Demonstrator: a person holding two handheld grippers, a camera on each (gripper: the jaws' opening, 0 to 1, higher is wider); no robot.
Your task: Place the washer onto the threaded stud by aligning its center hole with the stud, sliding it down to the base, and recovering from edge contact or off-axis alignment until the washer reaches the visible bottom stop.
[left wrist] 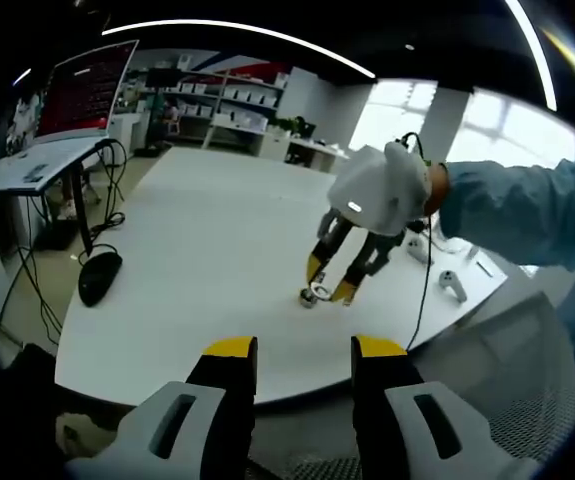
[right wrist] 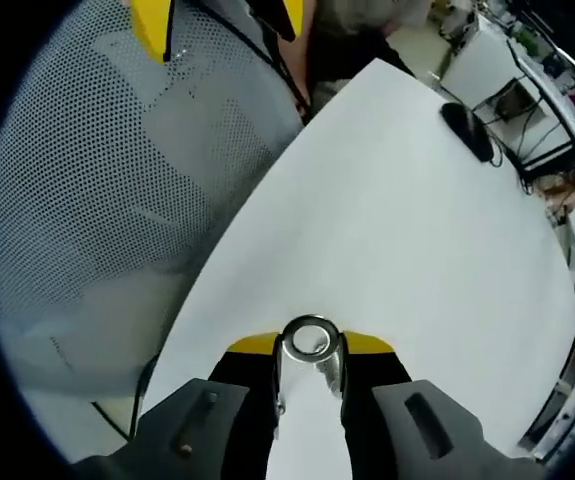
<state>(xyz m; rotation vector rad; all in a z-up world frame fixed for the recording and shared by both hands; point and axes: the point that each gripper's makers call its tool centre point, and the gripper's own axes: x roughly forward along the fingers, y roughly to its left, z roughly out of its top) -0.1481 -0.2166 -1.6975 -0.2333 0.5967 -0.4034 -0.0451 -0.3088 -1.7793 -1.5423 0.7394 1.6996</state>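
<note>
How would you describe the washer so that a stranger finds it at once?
Look at the big white table, near the edge closest to the person's blue sleeve. There the right gripper points down, and the washer sits between its yellow tips. It is a small shiny metal ring with a round hole, unlike the black mouse farther off.

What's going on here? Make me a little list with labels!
Table: white table
Right gripper: right gripper low over the table, jaws closed on the washer
Washer: shiny metal ring between the yellow tips
Left gripper: left gripper back at the table edge, jaws apart, holding nothing
Also there: black mouse, mesh chair
</note>
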